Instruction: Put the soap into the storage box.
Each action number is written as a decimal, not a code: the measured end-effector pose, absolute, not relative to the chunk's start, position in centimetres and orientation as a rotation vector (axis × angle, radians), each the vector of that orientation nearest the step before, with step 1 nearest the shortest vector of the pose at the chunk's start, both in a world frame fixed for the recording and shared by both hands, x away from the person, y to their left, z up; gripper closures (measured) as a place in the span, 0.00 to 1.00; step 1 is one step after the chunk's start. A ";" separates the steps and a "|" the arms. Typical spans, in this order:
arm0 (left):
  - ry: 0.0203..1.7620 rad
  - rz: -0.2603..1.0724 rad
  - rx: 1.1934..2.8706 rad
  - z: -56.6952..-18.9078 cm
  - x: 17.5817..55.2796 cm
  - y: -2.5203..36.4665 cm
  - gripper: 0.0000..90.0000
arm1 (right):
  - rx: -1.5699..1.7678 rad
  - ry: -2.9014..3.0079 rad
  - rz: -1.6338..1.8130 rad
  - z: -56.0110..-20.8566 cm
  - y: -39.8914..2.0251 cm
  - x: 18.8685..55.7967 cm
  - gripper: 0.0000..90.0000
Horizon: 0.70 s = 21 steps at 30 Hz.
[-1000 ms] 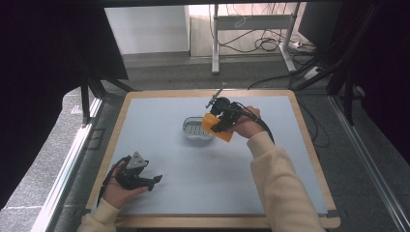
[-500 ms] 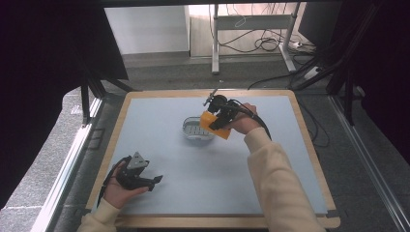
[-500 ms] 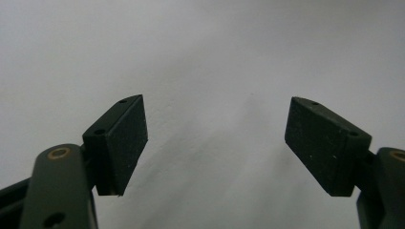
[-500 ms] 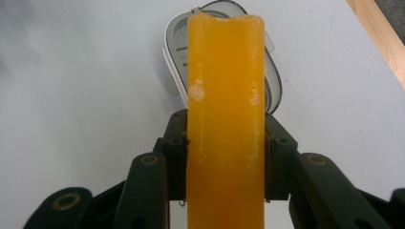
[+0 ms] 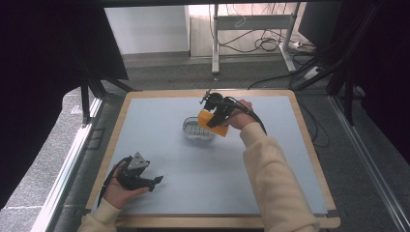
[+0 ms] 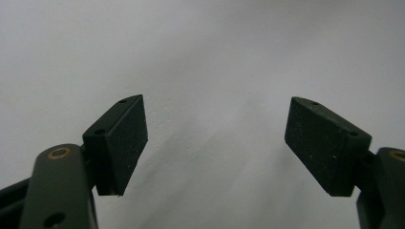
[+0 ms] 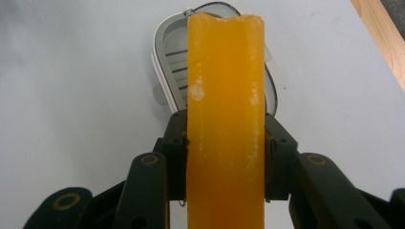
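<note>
- The right gripper was clamped on an orange block; in the right gripper view the block stood long and upright between the two black jaws, both pads pressed flat against its sides.
- The block hung just above the right rim of a small white oval dish, which sat on the pale blue table. From the right gripper view, the dish with its ribbed floor lay beyond and beneath the block's far end.
- The right hand reached in from the dish's right, its cream sleeve running back toward the table's near edge.
- The left gripper was spread wide and held nothing; in the left gripper view its pads stood well apart over bare table.
- The left hand rested on the table well apart from the dish, toward the near left corner, jaws pointing right.
</note>
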<state>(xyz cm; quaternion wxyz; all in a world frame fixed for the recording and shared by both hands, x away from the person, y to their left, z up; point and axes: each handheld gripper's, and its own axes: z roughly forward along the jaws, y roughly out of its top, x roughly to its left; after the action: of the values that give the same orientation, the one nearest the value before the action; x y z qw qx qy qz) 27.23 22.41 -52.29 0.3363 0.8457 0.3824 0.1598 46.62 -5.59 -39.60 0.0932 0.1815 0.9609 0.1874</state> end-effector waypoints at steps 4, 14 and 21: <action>0.997 0.415 2.204 -52.3 27.2 22.4 0.25 | 0.530 2.851 0.580 -39.4 -5.4 47.0 0.69; 0.996 0.415 2.200 -52.2 27.2 22.5 0.25 | 0.502 2.869 0.580 -39.5 -4.4 47.7 0.69; 0.992 0.415 2.204 -52.2 27.2 22.5 0.25 | 0.463 2.879 0.575 -39.4 -3.4 48.2 0.69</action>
<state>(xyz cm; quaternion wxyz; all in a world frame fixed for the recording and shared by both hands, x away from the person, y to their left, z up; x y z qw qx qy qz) 27.22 22.46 -52.22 0.3376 0.8459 0.3809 0.1594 48.19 -3.40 -39.39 0.0844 0.1553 0.9652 0.1928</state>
